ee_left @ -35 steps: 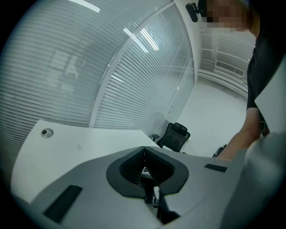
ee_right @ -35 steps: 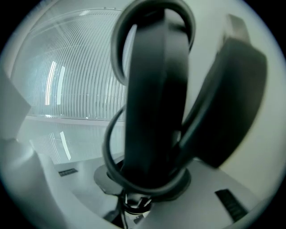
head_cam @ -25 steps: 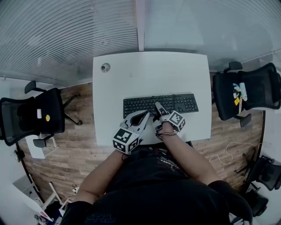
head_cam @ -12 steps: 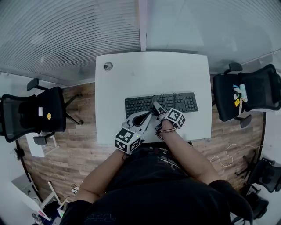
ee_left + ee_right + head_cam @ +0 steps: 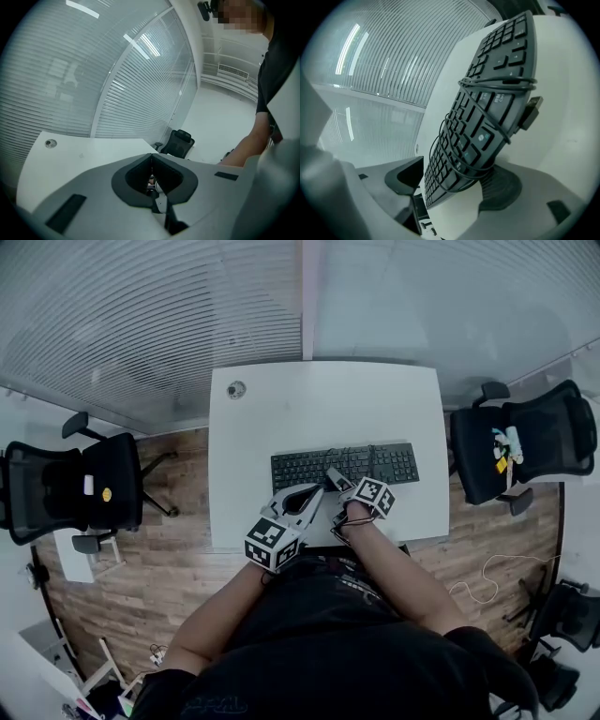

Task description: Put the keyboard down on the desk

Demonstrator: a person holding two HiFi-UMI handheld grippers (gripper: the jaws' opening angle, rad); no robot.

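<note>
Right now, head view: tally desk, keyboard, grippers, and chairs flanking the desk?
Desk: 1
Keyboard: 1
Grippers: 2 (left gripper, right gripper)
Chairs flanking the desk: 2 (left chair, right chair)
Total: 6

Head view overhead, gripper views skimming desk (image 5: 309, 409)

The white desk (image 5: 281, 418) bears a black keyboard (image 5: 345, 466), edge between the right gripper's (image 5: 457, 185) jaws, and a round fitting (image 5: 236, 389) beyond.
</note>
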